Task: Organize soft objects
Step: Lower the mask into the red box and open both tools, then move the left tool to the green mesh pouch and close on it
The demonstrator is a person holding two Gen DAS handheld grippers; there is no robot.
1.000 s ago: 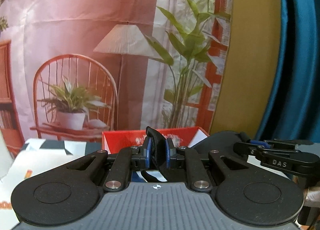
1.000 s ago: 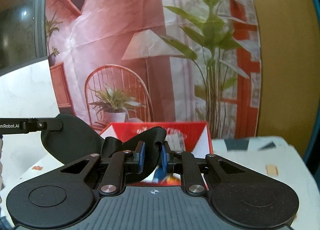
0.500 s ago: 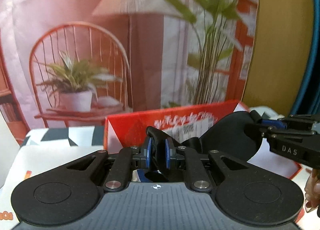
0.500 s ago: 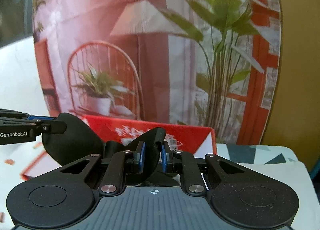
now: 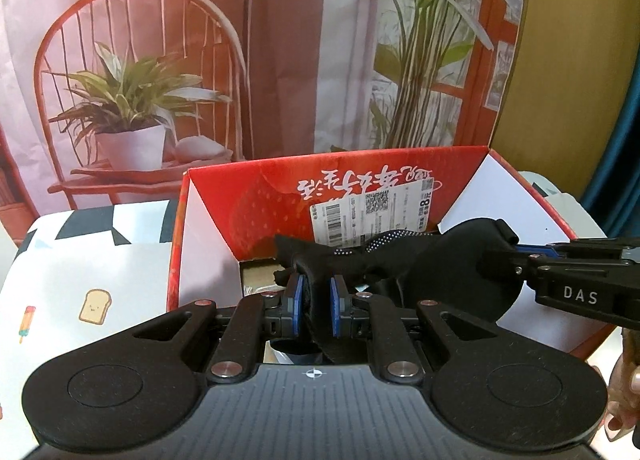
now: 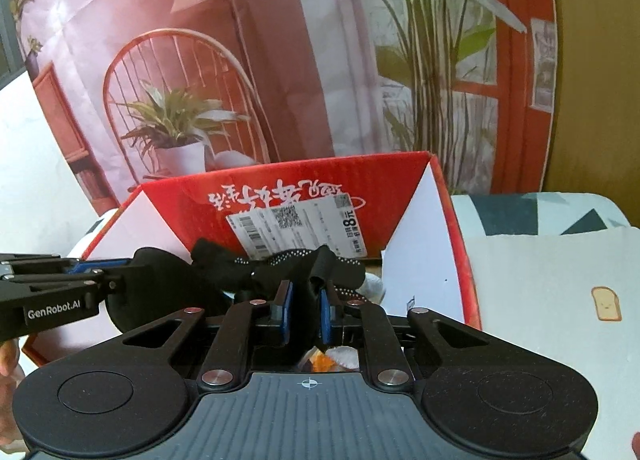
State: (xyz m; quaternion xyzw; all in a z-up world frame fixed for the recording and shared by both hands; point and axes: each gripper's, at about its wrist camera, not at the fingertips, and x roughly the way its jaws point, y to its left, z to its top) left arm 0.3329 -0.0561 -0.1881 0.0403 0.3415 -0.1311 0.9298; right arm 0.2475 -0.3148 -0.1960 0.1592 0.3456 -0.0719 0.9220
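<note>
A black fabric piece [image 5: 348, 260] with white grip dots is stretched between my two grippers, hanging over the open red cardboard box [image 5: 248, 204]. My left gripper [image 5: 314, 288] is shut on its left end. My right gripper [image 5: 516, 256] comes in from the right and grips the rounded right end. In the right wrist view the same fabric [image 6: 280, 264] runs across the box [image 6: 400, 180]. There the right gripper [image 6: 306, 292] is closing tighter on a fold of it, and the left gripper [image 6: 120, 276] holds the other end at the left.
The box has white inner flaps and a shipping label [image 5: 372, 212] on its far wall. Pale and orange items [image 6: 340, 356] lie inside. It stands on a white cloth with a toast print [image 5: 92, 304]. A printed backdrop hangs behind. A hand [image 5: 628, 400] shows at the right edge.
Both grippers have come forward and tilted down with the black fabric, so the red box is now larger and lower in view and its inside shows. The grips are unchanged.
</note>
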